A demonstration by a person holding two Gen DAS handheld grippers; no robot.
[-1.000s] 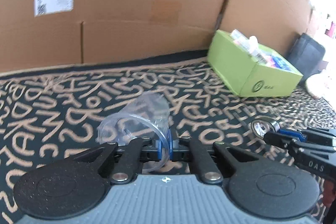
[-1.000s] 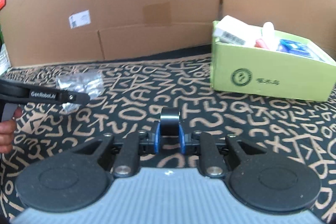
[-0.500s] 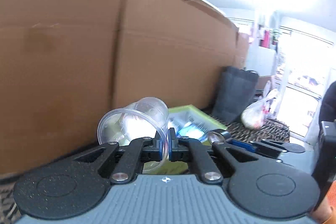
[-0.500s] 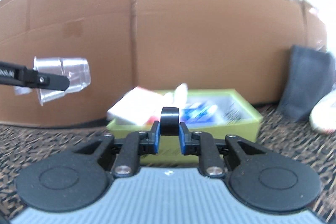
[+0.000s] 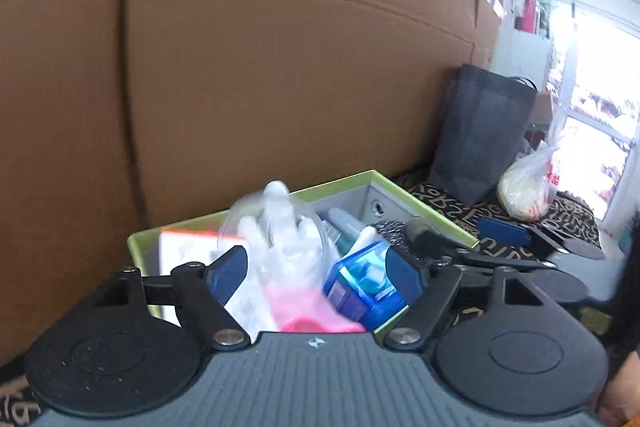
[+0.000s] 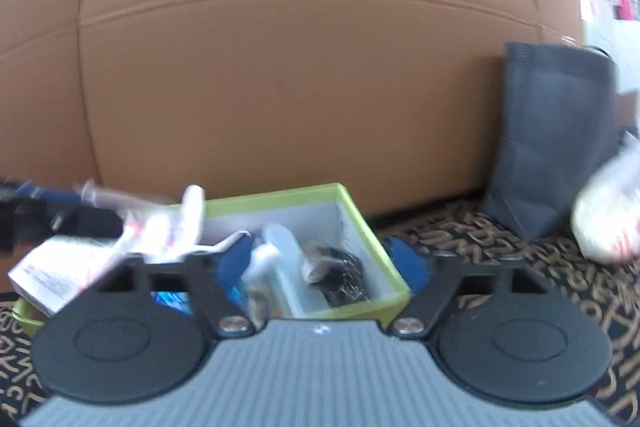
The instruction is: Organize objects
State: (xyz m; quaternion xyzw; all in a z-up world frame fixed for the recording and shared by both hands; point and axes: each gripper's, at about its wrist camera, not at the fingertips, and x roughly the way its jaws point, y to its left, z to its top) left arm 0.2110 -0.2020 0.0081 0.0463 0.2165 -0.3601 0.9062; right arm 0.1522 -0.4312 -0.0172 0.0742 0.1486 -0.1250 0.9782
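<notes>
My left gripper (image 5: 314, 273) is open above the green box (image 5: 424, 201). The clear plastic cup (image 5: 276, 227) is loose and blurred between its fingers, over the box's contents: a blue packet (image 5: 362, 283), a pink item (image 5: 312, 311) and a white carton (image 5: 188, 247). My right gripper (image 6: 324, 263) is open over the same green box (image 6: 360, 223). The small black round object (image 6: 340, 279) lies inside the box at its right end. The right gripper's tips (image 5: 504, 233) show at the right in the left wrist view.
A tall cardboard wall (image 5: 280, 67) stands right behind the box. A dark grey bag (image 6: 548, 139) leans against it at the right, with a filled plastic bag (image 6: 608, 223) beside it. The cloth with letter print (image 6: 500, 247) covers the surface.
Both grippers moved over the green box and opened. The left let go of the clear cup, the right let go of the black round object, which now lies in the box.
</notes>
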